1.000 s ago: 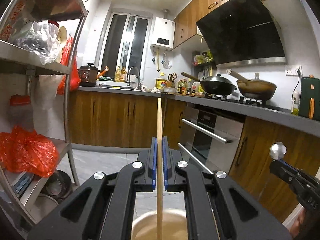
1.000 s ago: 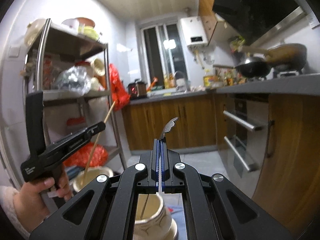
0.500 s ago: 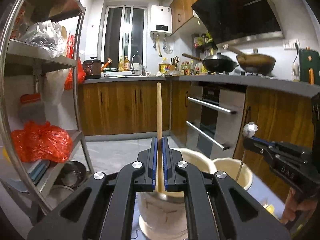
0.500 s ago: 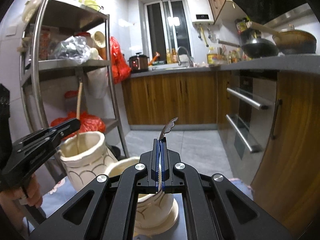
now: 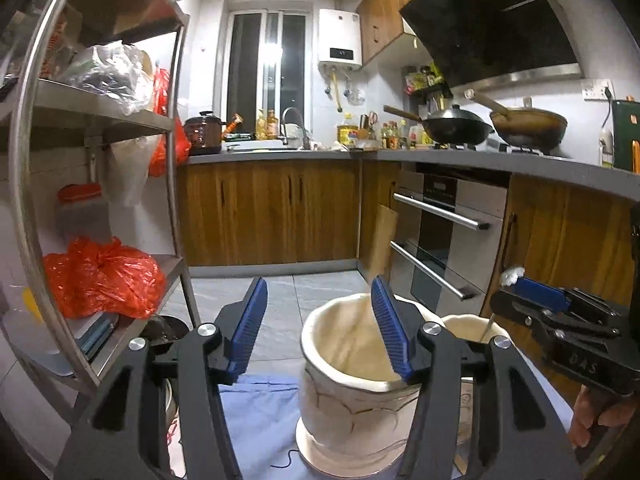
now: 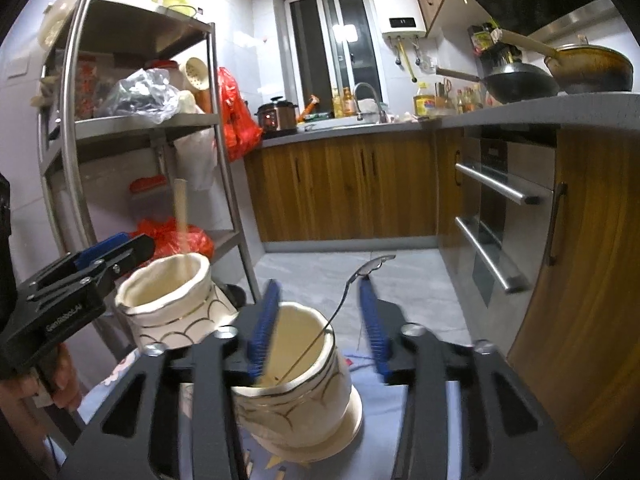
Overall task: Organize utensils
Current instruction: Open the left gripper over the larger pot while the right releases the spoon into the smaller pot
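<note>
Between the left tool's (image 5: 318, 328) spread blue pads sits the near jar (image 5: 352, 384), and nothing is pinched: the jaws have just been opening. The chopstick (image 6: 181, 224) it carried shows in the right wrist view standing in that jar, its top poking well above the rim and somewhat blurred. In the left wrist view its lower part is only a pale streak inside the jar.

Over to the right tool (image 6: 320, 312): jaws just opened too, pads apart and gripping nothing. The spoon (image 6: 352, 284) leans between them in the second jar (image 6: 300, 392), bowl end down inside, decorated handle tip up beside the right pad; whether it touches that pad I can't tell.

So both utensils look delivered, one to each jar. What's left, I'd judge, is pulling both tools back clear, plus any further utensils, though none shows loose on the blue cloth (image 5: 260, 412) under the jars.

Obstacles: the two jars stand just beside each other, and the spoon's handle rises right in the right tool's gap, so a careless retreat could snag it. A steel shelf rack (image 5: 172, 184) stands off to the left tool's left, the oven (image 5: 444, 240) ahead to its right, both well apart from the work.
</note>
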The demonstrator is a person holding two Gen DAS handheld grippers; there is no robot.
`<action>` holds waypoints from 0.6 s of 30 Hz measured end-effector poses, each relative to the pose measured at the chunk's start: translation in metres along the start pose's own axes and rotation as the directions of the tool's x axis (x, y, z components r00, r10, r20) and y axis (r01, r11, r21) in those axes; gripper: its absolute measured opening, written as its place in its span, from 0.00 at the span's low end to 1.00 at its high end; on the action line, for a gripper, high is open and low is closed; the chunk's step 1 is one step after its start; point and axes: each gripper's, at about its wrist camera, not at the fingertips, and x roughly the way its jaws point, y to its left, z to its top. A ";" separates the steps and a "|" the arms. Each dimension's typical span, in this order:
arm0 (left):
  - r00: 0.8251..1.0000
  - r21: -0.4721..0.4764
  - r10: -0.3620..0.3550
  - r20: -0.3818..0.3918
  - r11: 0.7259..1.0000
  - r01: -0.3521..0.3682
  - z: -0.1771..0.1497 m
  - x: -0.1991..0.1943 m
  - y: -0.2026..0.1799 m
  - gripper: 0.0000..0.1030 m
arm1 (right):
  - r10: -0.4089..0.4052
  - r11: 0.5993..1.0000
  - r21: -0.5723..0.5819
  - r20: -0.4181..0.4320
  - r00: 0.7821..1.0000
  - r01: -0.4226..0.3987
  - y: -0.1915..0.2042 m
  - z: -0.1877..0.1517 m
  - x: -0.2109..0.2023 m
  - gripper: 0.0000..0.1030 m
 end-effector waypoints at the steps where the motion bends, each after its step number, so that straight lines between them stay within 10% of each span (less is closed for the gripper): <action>1: 1.000 -0.005 0.002 0.002 1.000 -0.002 0.001 -0.003 0.001 0.59 | 0.005 1.000 0.001 0.004 1.000 -0.005 0.000 0.001 -0.003 0.64; 6: 0.998 -0.026 0.033 0.044 0.999 -0.032 0.004 -0.027 0.004 0.95 | 0.016 1.000 0.018 0.028 0.999 -0.017 -0.001 0.006 -0.019 0.88; 18: 1.000 -0.030 0.004 0.022 1.000 -0.004 -0.013 -0.083 -0.003 0.95 | -0.030 0.999 -0.038 0.124 0.992 0.035 0.018 0.012 -0.081 0.95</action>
